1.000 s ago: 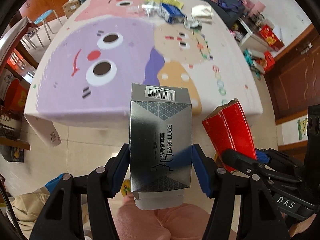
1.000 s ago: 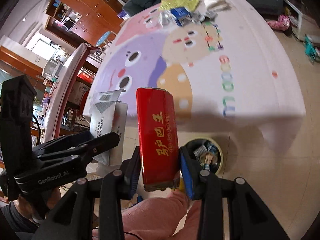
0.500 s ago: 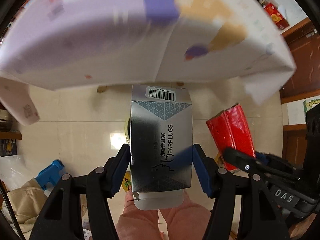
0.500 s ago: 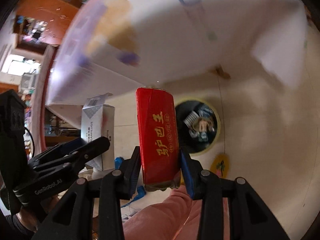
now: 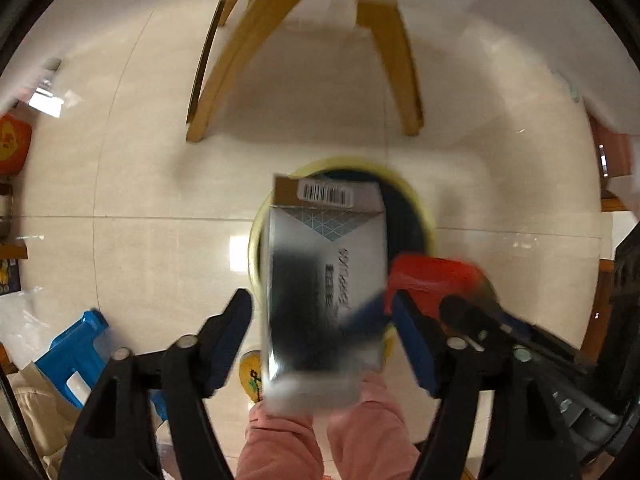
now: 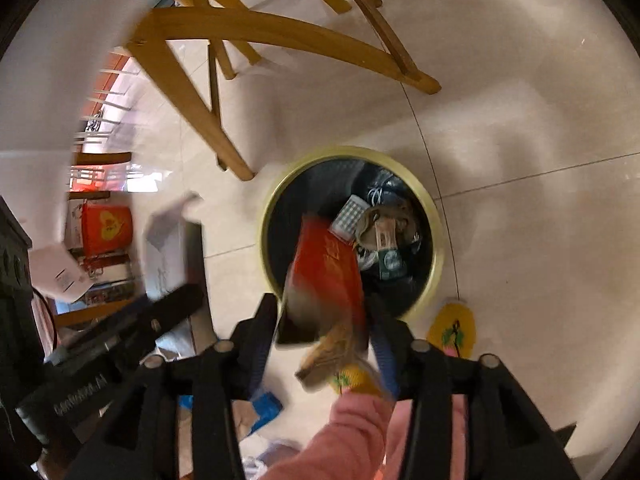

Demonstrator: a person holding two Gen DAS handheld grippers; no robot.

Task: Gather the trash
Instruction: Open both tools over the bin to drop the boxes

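A yellow-rimmed round bin [image 6: 436,240] with several pieces of trash stands on the floor; its rim also shows in the left wrist view [image 5: 424,208]. My left gripper [image 5: 324,328] is open; the silver earplugs box [image 5: 324,276] is blurred and tilted between the spread fingers, over the bin. It also shows in the right wrist view [image 6: 168,248]. My right gripper [image 6: 324,332] is open; the red box [image 6: 324,276] is blurred and tipping over the bin's mouth. It also shows in the left wrist view [image 5: 432,276].
Wooden table legs [image 6: 192,92] rise just behind the bin, also in the left wrist view [image 5: 224,68]. A blue stool [image 5: 72,356] stands at lower left. Yellow slippers [image 6: 452,332] and pink trouser legs [image 5: 320,432] are below the grippers. Tiled floor surrounds the bin.
Both grippers have swung down from the table to over the bin. Both have opened, and the earplugs box and the red box have come loose and are dropping.
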